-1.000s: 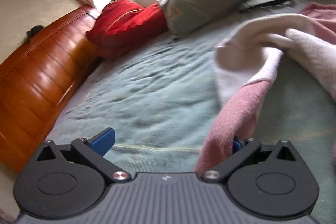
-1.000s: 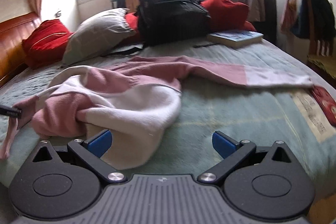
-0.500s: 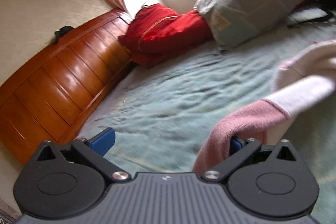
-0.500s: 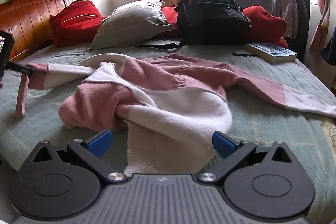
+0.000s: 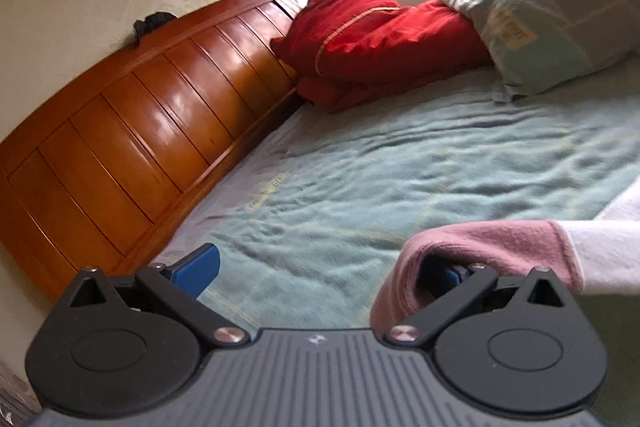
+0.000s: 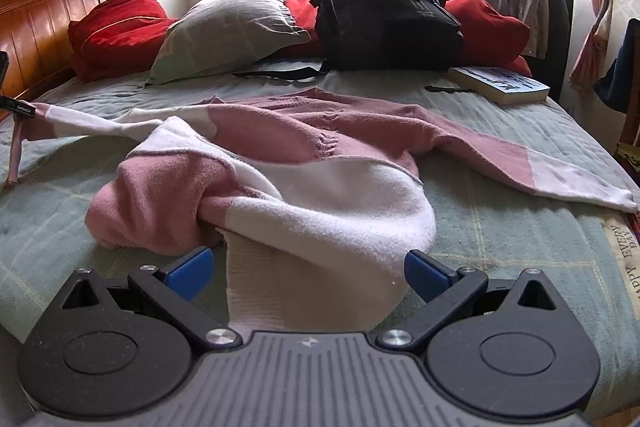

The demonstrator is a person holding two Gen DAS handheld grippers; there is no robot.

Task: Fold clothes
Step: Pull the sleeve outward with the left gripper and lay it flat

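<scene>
A pink-and-white knitted sweater lies crumpled on the pale green bed cover, its body bunched towards the near edge and its ribbed white hem reaching down between the fingers of the right hand-held gripper. That gripper's blue-tipped fingers are spread wide, one on each side of the hem, and grasp nothing. One sleeve lies flat across the cover towards the right edge of the bed. The other sleeve is stretched out to the left and raised off the cover, its pink cuff draped over the right-hand finger of the left hand-held gripper. This gripper's fingers also stand wide apart; the left finger is bare, and the cuff hangs on the other finger rather than being pinched. Beyond the sweater, along the far side of the bed, are a grey pillow, red cushions, a black backpack and a book. A wooden headboard borders the bed on the left.
</scene>
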